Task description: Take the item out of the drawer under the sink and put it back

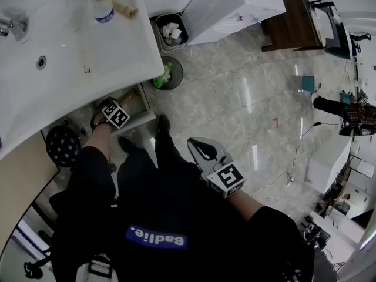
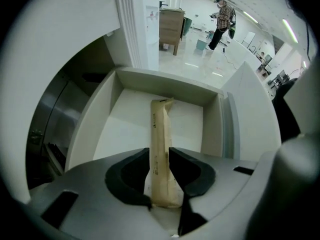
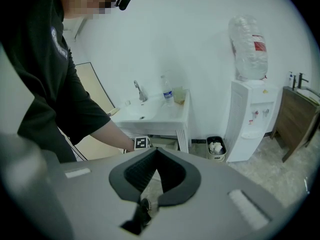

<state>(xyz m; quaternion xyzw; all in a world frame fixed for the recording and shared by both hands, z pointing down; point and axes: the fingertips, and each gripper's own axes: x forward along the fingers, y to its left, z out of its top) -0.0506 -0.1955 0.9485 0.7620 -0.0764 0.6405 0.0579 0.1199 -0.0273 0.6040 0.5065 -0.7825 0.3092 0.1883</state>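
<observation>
My left gripper [image 2: 160, 154] sits inside open white drawer [image 2: 95, 129]. Walls stand close at left, right and far end. Long tan paper packet [image 2: 161, 134] lies down middle between jaws, bare drawer floor either side. White ceramic sink basin [image 1: 88, 46] edge just beside gripper from above. Black round grille [image 1: 63, 145] near my left arm. Dark round bowl with green contents [image 1: 167, 74] and small grey waste bin [image 1: 171, 30] stand past drawer corner. My right gripper [image 1: 200, 147] hangs over wide clear pale marble floor [image 1: 264, 98].

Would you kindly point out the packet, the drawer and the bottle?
packet [image 2: 161, 134], left gripper view, its middle.
drawer [image 2: 140, 81], left gripper view, far wall.
bottle [image 1: 104, 16], head view, its label.
</observation>
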